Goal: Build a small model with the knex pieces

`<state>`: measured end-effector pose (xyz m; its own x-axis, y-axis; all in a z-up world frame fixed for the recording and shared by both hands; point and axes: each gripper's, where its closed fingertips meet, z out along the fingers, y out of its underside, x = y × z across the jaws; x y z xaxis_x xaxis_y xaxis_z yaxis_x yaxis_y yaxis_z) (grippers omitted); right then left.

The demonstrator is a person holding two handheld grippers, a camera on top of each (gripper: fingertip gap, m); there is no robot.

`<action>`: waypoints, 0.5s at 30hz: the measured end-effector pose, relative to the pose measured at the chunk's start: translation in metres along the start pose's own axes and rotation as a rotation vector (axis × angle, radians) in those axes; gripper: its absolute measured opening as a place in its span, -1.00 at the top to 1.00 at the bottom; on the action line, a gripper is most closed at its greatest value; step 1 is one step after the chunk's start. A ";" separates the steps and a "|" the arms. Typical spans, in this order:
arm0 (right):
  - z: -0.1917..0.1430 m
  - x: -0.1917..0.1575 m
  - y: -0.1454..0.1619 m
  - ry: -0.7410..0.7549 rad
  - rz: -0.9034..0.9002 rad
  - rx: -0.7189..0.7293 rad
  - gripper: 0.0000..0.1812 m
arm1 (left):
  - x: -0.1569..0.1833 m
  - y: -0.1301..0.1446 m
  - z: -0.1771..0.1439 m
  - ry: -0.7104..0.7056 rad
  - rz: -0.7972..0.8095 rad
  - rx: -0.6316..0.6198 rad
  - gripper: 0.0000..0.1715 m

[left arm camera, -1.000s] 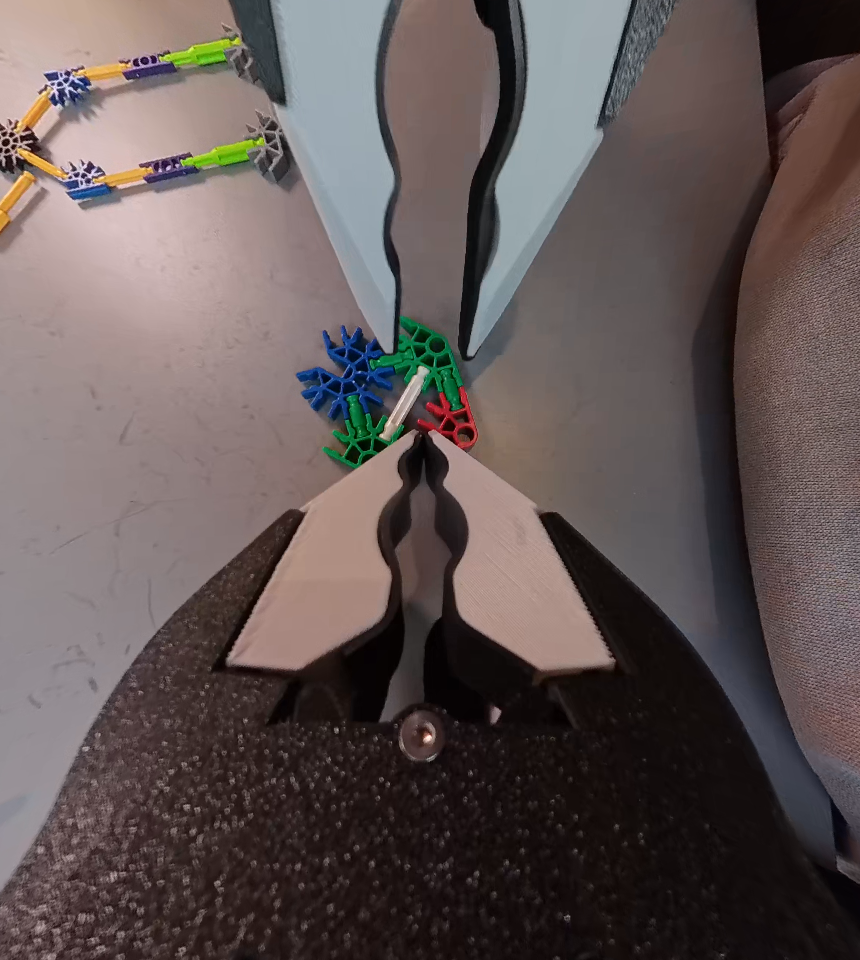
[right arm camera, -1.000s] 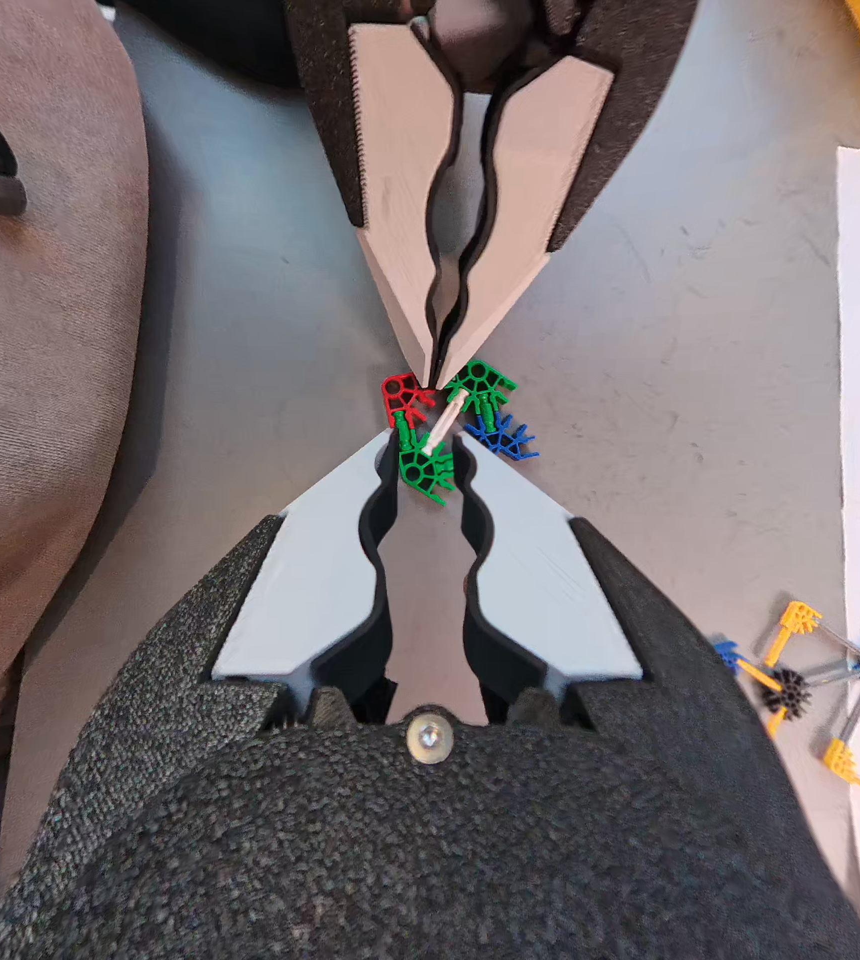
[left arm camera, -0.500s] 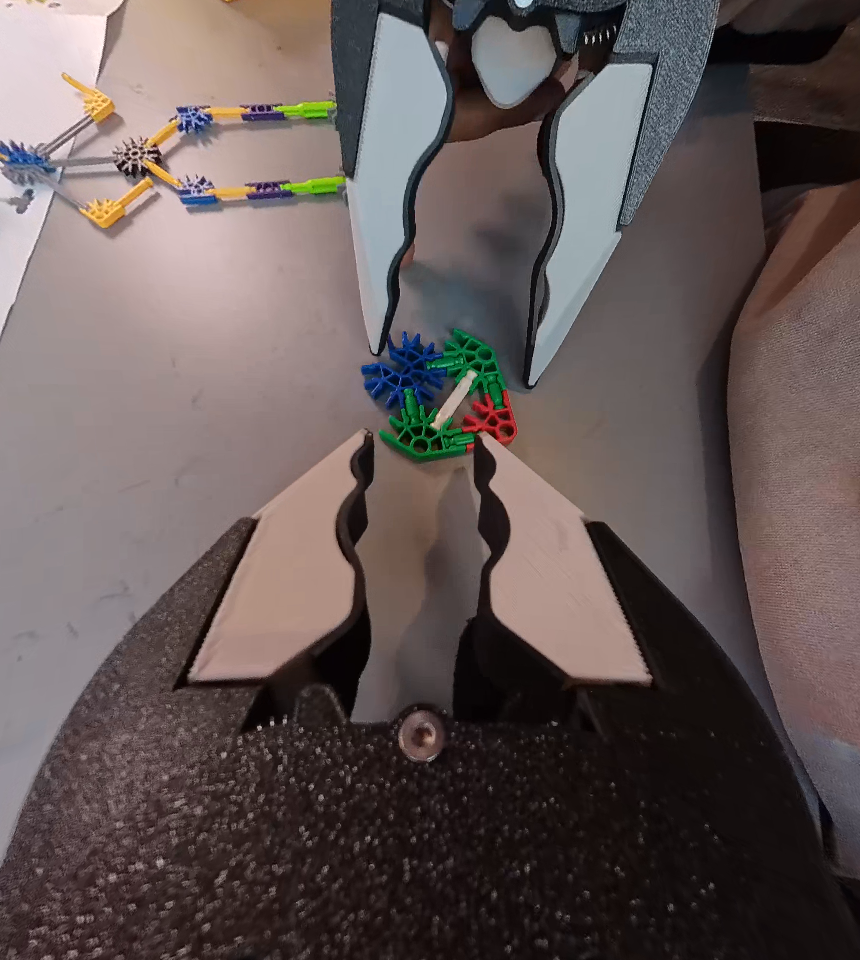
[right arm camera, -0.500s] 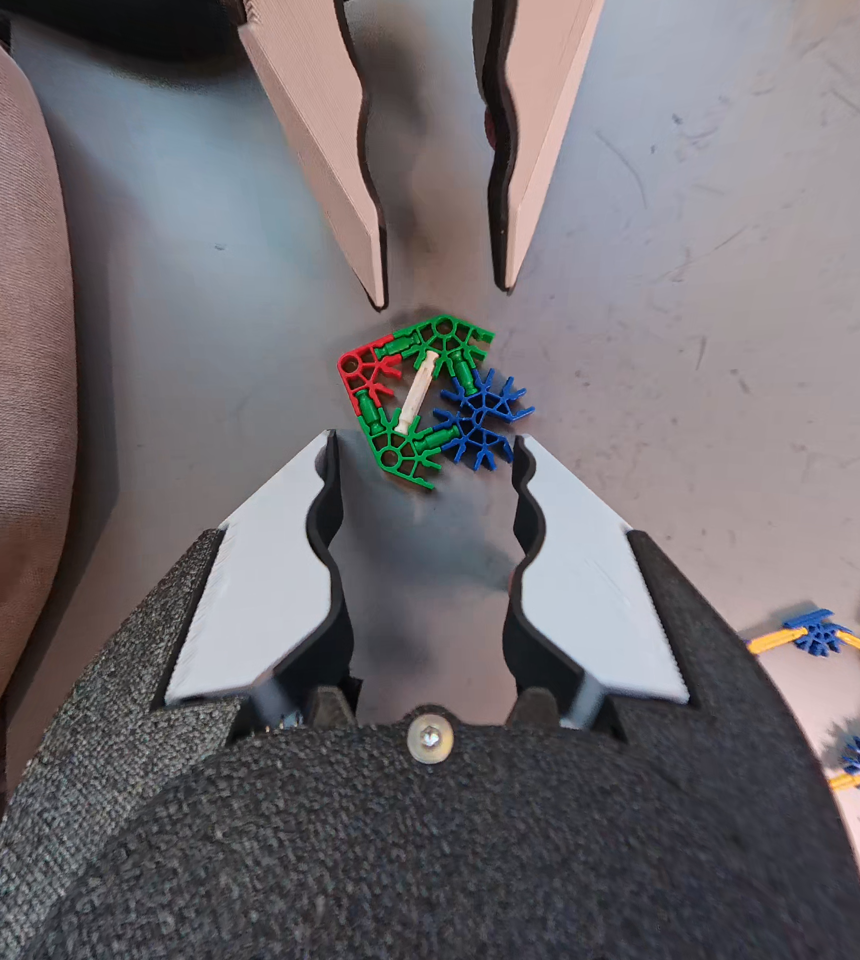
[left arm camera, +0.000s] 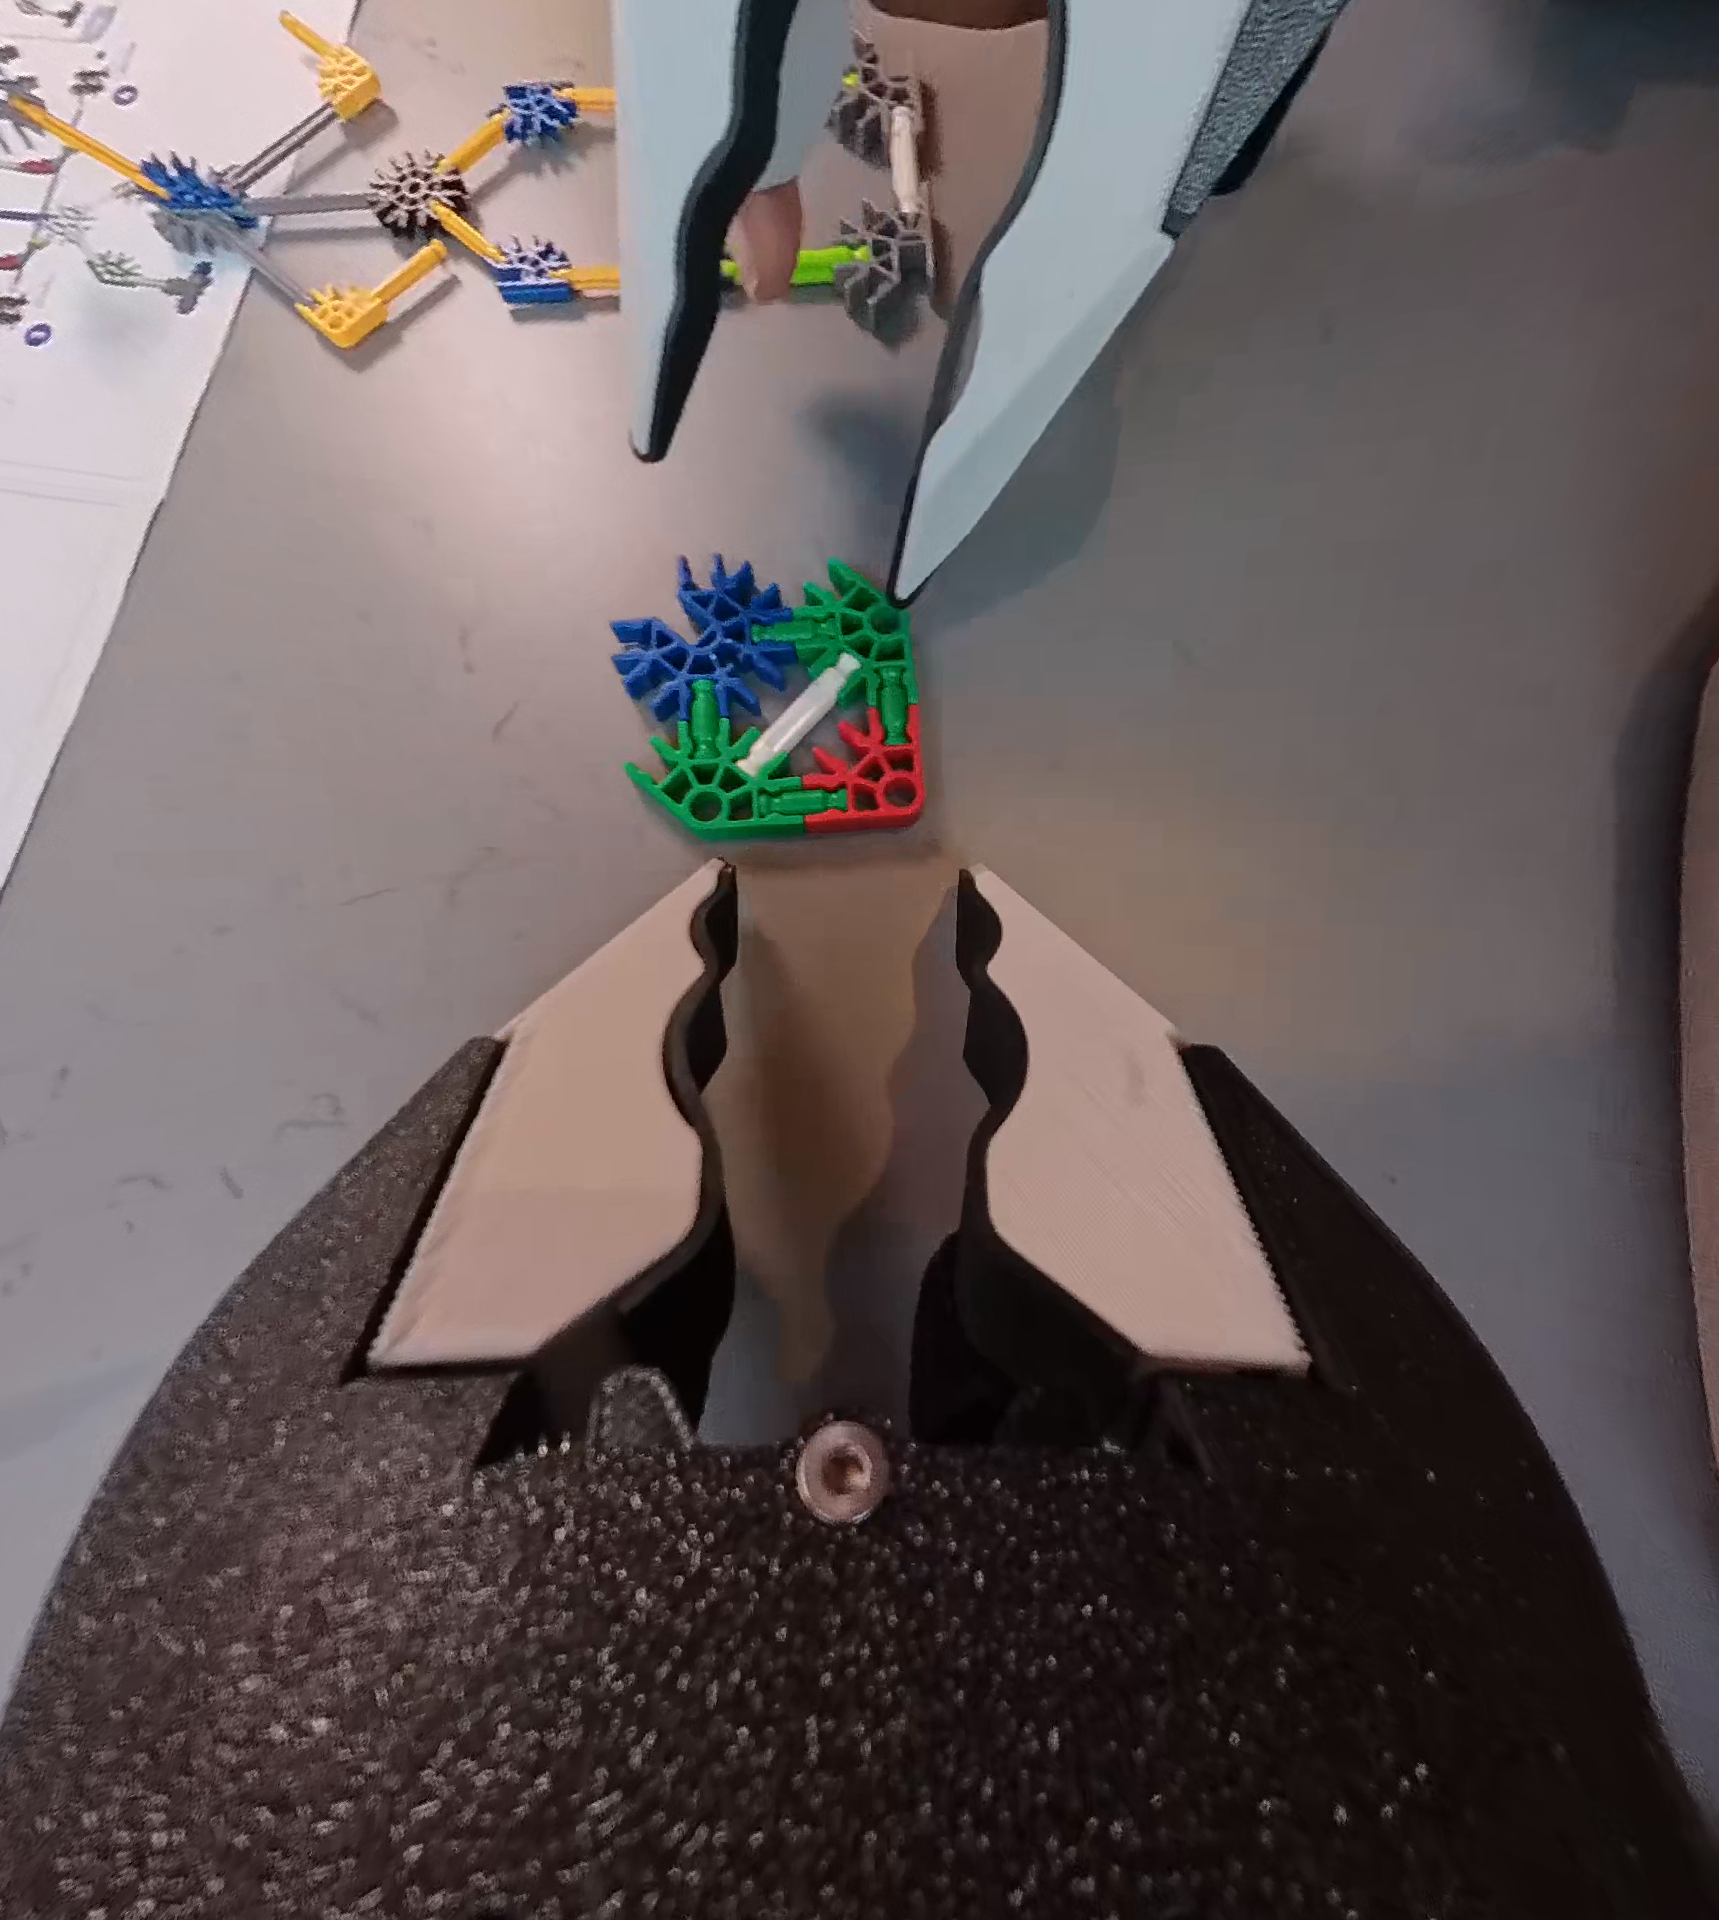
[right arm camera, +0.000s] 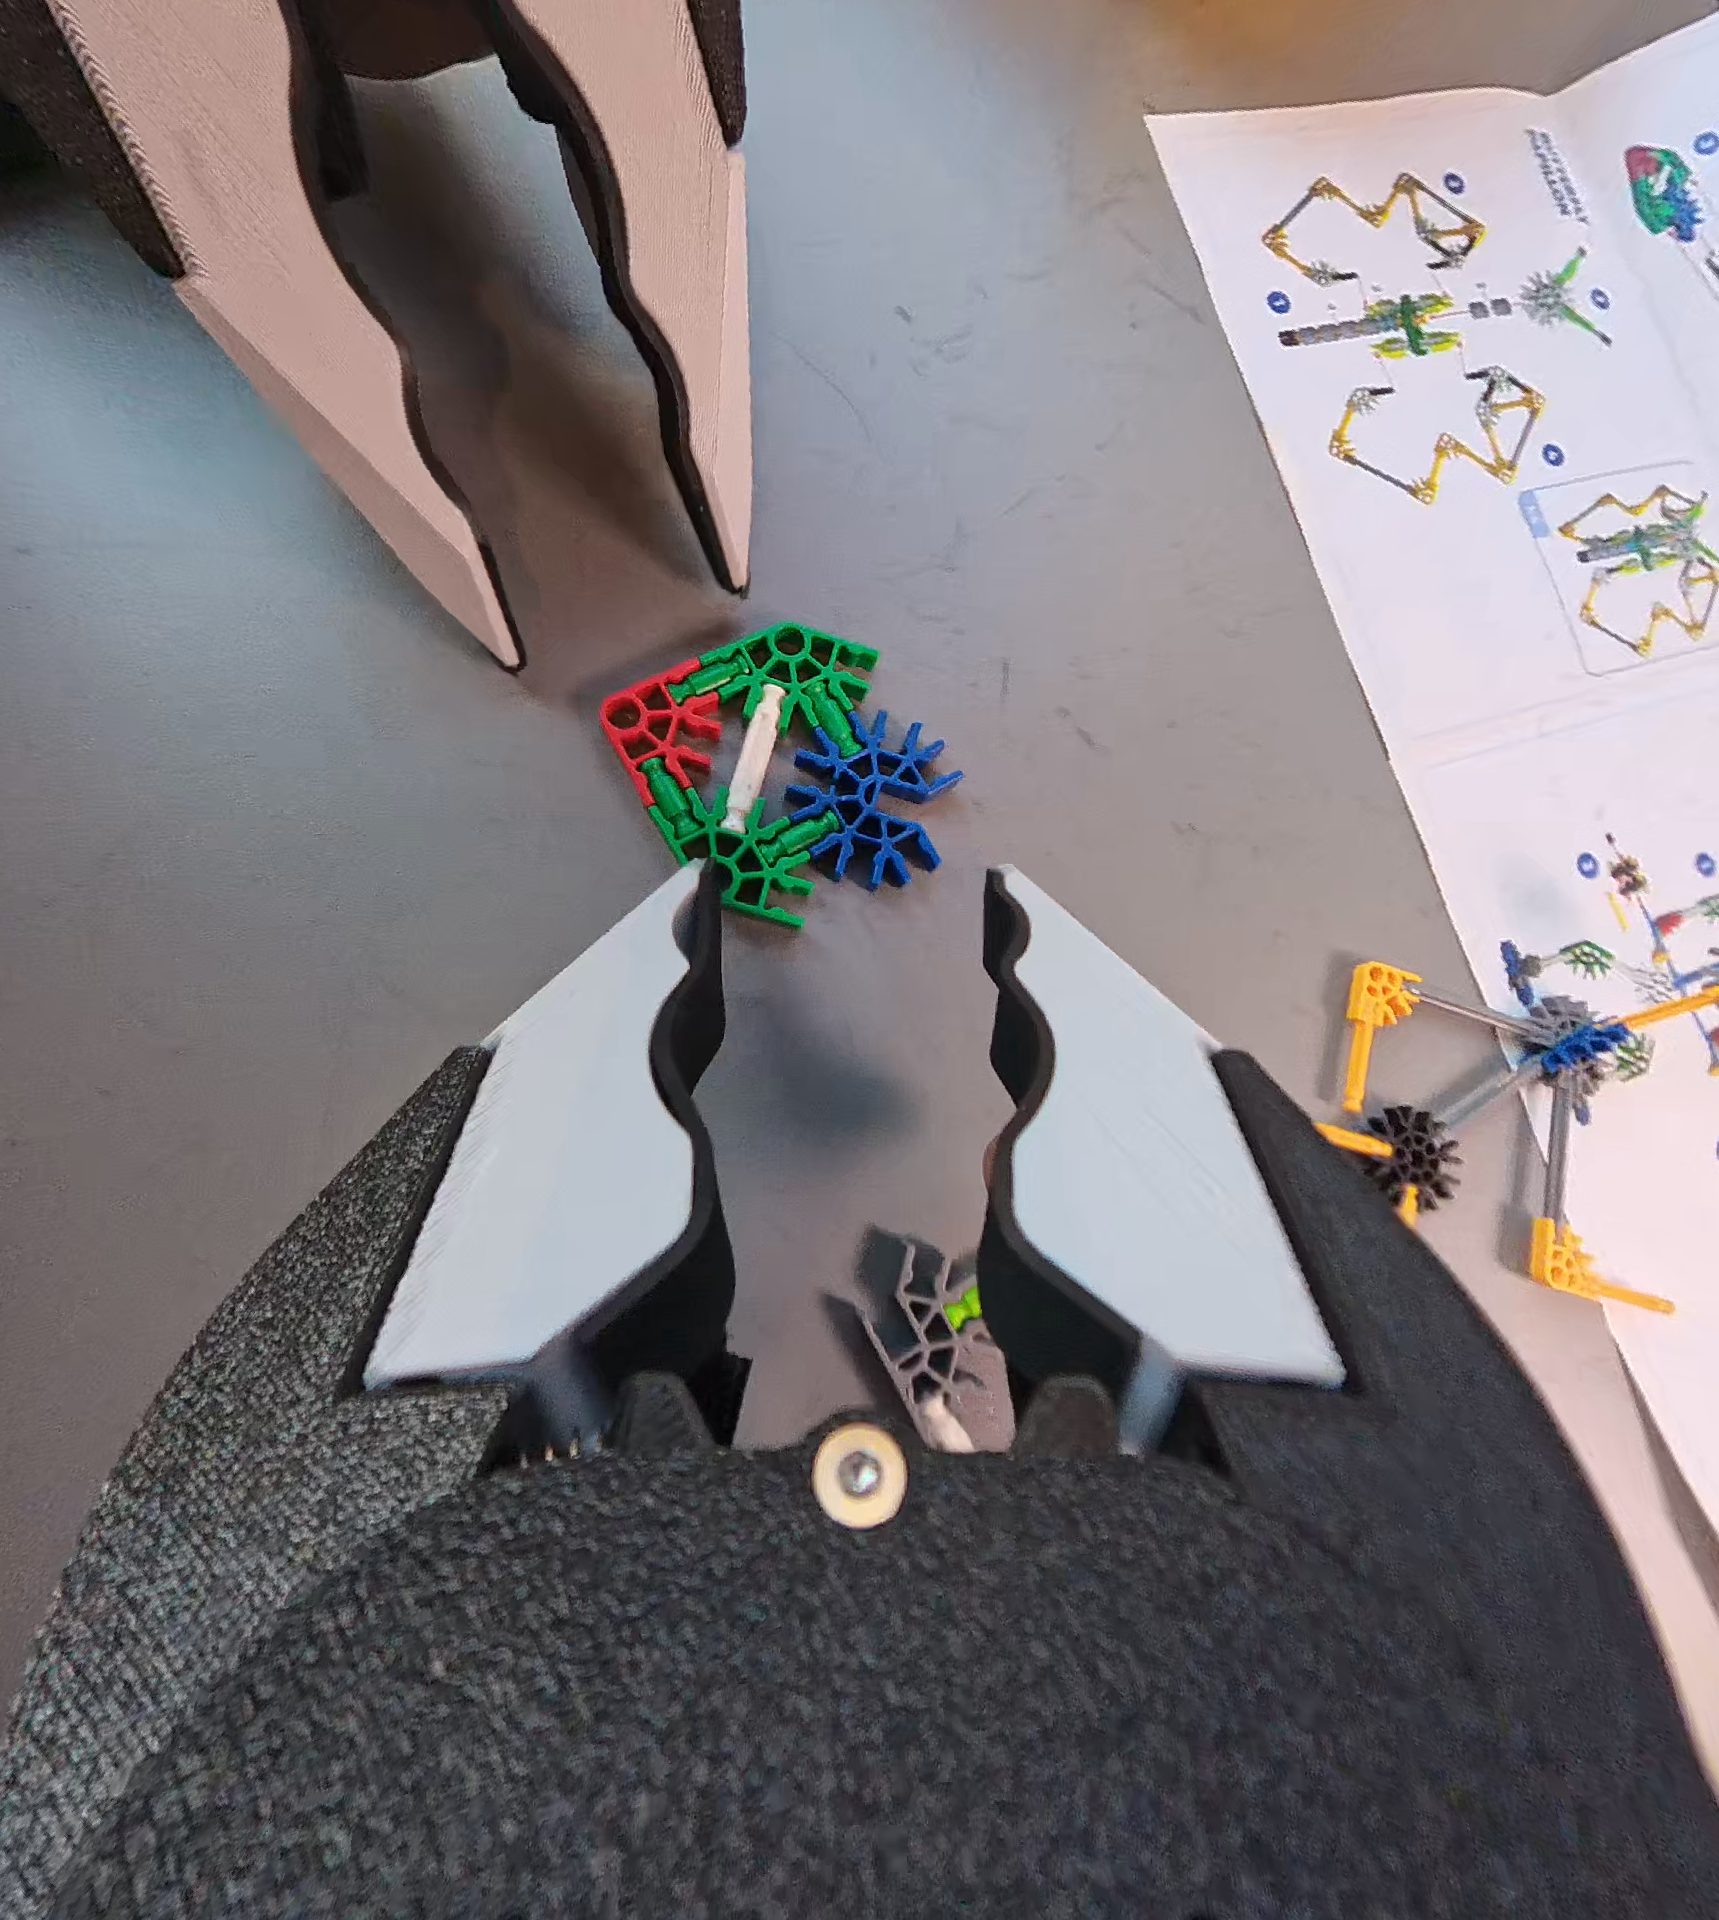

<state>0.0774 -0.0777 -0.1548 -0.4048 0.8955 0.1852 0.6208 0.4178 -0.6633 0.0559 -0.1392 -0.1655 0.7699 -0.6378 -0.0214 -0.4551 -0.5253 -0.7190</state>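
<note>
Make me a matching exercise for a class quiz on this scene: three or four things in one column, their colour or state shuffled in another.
Things:
1. left gripper
2. snowflake connector
3. corner connector
4. short rod

Descriptions:
A. white, lying diagonally inside the small assembly
B. red
C. open, empty
D. blue

Pairs: 1-C, 2-D, 3-B, 4-A

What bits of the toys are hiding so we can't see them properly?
- Right wrist view: the grey connector is half hidden behind the right hand-held gripper.
- Left wrist view: the yellow-and-blue rod model is partly covered by that gripper's finger.
- Right wrist view: the instruction sheet runs off the edge.
</note>
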 end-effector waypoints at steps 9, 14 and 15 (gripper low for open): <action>-0.024 0.038 -0.009 0.079 0.181 0.176 0.44 | -0.007 -0.018 0.020 -0.031 -0.056 0.018 0.14; -0.036 0.065 -0.013 0.162 0.257 0.291 0.46 | -0.017 -0.015 0.020 0.026 0.041 -0.013 0.36; -0.037 0.068 -0.013 0.172 0.267 0.308 0.47 | -0.020 -0.013 0.017 0.039 0.055 -0.012 0.36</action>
<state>0.0666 -0.0166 -0.1066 -0.1229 0.9893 0.0785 0.4489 0.1260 -0.8846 0.0546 -0.1099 -0.1676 0.7255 -0.6874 -0.0333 -0.5020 -0.4956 -0.7088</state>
